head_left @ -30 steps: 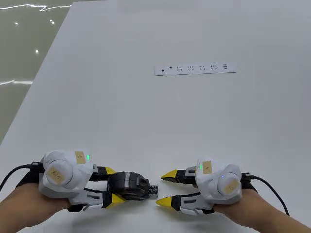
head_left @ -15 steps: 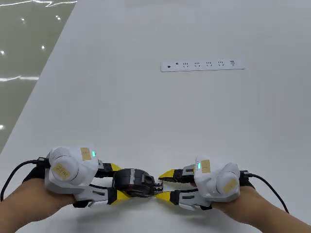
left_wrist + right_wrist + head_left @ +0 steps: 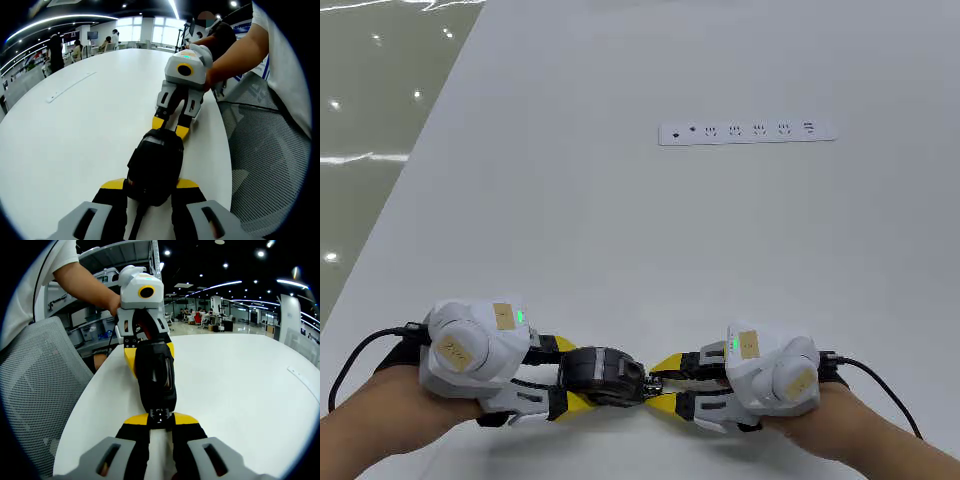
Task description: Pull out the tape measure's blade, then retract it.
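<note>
Yellow-tipped, the left tool (image 3: 570, 374) pinches the black tape measure (image 3: 603, 372) at the table's (image 3: 620, 220) near edge. Just right of it is the right tool (image 3: 663, 382), which stood apart with its tips spread a second ago. It has closed in, and its tips now seem pressed onto the hook (image 3: 159, 415), though the contact is small to judge. Far off lies a white power strip (image 3: 748, 131).

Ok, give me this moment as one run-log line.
left gripper: shut on tape measure | right gripper: jaws flank blade hook, grip unconfirmed | pull-out: not yet begun
</note>
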Demonstrator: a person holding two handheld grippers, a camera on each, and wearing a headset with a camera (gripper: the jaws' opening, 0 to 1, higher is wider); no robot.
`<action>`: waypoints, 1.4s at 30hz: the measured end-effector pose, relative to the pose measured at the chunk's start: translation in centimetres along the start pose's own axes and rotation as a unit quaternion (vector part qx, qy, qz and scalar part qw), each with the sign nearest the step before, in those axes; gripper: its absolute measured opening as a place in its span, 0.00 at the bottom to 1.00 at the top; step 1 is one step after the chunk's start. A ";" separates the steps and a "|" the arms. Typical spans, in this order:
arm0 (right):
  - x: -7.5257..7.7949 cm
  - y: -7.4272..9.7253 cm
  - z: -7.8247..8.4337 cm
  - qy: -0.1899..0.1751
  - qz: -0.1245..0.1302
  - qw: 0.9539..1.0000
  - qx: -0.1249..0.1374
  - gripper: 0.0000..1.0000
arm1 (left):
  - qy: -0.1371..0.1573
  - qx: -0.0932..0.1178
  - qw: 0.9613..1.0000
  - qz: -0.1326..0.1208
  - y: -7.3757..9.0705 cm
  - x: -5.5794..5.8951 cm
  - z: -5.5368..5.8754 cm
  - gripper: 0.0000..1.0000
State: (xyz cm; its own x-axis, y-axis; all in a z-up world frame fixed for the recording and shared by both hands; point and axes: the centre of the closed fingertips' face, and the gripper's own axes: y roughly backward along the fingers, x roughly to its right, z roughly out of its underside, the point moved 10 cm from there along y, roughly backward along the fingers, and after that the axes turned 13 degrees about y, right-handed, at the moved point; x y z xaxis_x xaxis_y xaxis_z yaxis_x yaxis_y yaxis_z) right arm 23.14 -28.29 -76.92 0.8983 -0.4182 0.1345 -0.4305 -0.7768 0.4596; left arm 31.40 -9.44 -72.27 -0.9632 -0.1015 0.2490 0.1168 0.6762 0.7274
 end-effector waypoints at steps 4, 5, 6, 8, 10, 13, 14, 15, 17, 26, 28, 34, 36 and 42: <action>0.1 0.0 0.0 0.007 -0.004 1.000 0.004 0.15 | 0.001 0.000 1.000 0.000 0.0 0.0 0.0 0.31; 0.1 0.0 0.0 0.009 -0.006 1.000 0.002 0.15 | 0.001 0.000 1.000 0.000 0.0 0.0 0.0 0.31; 0.2 0.0 0.0 0.007 -0.008 1.000 0.000 0.15 | -0.001 0.000 1.000 -0.001 0.0 0.0 0.0 0.31; 0.3 -0.1 -0.1 0.003 -0.012 1.000 -0.003 0.15 | 0.000 0.000 1.000 -0.001 0.0 0.0 0.0 0.31; 0.3 -0.1 -0.1 0.008 -0.016 1.000 -0.002 0.15 | -0.001 0.000 1.000 -0.001 0.0 0.0 0.0 0.31; 0.3 -0.1 0.0 0.006 -0.019 1.000 0.001 0.15 | -0.002 -0.001 1.000 -0.002 0.0 0.0 0.0 0.31; 0.4 -0.1 0.0 0.005 -0.020 1.000 0.001 0.15 | -0.002 -0.001 1.000 -0.002 0.0 0.0 0.0 0.31; 0.4 -0.1 0.0 0.006 -0.021 1.000 0.002 0.14 | -0.003 -0.001 1.000 -0.002 0.0 -0.1 0.0 0.31; 0.4 -0.1 0.1 0.002 -0.021 1.000 0.006 0.14 | -0.003 -0.001 1.000 -0.002 0.0 -0.1 0.0 0.31; 0.3 -0.1 0.2 -0.007 -0.017 1.000 0.009 0.13 | -0.006 -0.004 1.000 -0.005 0.0 0.1 0.0 0.30; 0.2 -0.1 0.2 -0.006 -0.014 1.000 0.011 0.12 | -0.008 -0.005 1.000 -0.005 0.0 0.0 0.0 0.30; 0.3 0.1 0.2 -0.010 -0.014 1.000 0.010 0.12 | -0.015 -0.006 1.000 -0.004 0.0 0.0 0.0 0.30; 0.4 0.1 0.3 -0.005 -0.016 1.000 0.007 0.12 | -0.016 -0.008 1.000 -0.005 0.0 0.0 0.0 0.30; 0.4 0.4 0.2 -0.001 -0.021 1.000 0.002 0.11 | -0.024 -0.006 1.000 -0.008 0.0 0.0 0.1 0.29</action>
State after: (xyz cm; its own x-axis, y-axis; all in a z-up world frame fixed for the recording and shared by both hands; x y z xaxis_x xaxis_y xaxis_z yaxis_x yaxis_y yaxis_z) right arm 23.34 -28.82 -76.85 0.9154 -0.3864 0.1128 -0.3926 -0.7953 0.4620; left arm 31.35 -9.37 -72.27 -0.9752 -0.0766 0.2075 0.1048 0.6660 0.7386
